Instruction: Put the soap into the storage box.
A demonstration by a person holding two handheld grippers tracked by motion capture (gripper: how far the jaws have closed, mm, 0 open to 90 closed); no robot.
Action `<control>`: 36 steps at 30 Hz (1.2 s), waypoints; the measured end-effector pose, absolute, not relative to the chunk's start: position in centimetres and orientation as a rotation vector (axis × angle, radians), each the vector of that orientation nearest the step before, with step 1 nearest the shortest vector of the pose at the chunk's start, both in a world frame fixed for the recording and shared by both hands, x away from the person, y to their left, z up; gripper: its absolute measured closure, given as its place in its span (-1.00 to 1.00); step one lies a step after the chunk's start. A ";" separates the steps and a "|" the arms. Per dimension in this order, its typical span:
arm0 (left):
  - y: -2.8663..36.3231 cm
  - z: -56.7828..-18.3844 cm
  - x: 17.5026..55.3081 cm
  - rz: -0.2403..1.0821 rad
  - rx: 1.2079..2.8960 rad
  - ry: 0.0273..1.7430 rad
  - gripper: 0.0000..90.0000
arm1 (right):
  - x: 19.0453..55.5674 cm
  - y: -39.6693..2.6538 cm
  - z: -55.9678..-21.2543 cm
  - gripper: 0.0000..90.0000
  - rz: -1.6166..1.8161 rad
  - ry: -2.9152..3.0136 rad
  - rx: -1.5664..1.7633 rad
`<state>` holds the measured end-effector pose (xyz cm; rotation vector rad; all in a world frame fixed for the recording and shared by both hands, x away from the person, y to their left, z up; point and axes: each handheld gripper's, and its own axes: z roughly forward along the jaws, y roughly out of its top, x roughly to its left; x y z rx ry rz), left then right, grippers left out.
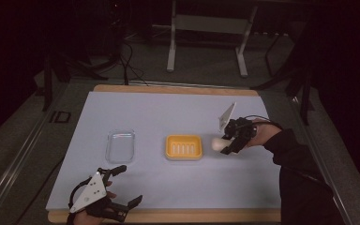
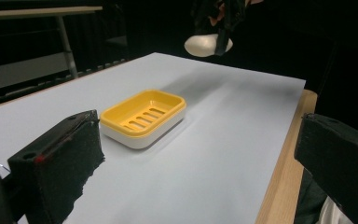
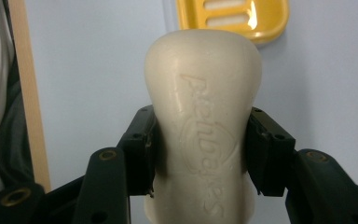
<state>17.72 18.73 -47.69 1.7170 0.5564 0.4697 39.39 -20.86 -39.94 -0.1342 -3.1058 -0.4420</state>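
Left tool point(image 1: 124, 186): jaws wide apart, nothing between them; held at the near-left edge of the counter point(image 1: 159, 110), grey three-cornered plate on top.
Clear lid point(image 1: 120, 146): flat on the pale sheet, left of centre, apart from the dish; only a sliver of its rim enters the left gripper view.
Soap dish point(image 1: 183, 146): yellow slotted tray, centre of the counter. The left gripper view point(image 2: 143, 116) shows a white base under the yellow tray, which the high view does not reveal.
Soap bar point(image 1: 217, 143): cream, clamped in the right tool, just right of the dish and apart from it. The left gripper view point(image 2: 208, 44) shows it lifted clear of the counter.
Right tool point(image 1: 228, 142): jaws pressed on both sides of the bar. The right gripper view point(image 3: 205, 154) alone shows raised lettering on the bar; I cannot read it with certainty. The bar hides most of the dish there.
Surroundings: a white metal frame point(image 1: 206, 28) on the floor beyond the counter; dark stands and cables at either side.
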 end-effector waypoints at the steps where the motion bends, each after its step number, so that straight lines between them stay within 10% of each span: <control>1: 18.7 -47.7 17.7 0.469 1.717 0.556 -0.98 | 39.4 -20.6 -39.7 0.11 -0.450 -3.109 -0.130; 36: 18.9 -47.6 17.6 0.466 1.716 0.554 -0.98 | 39.6 -14.4 -37.0 0.11 -0.563 -3.124 0.123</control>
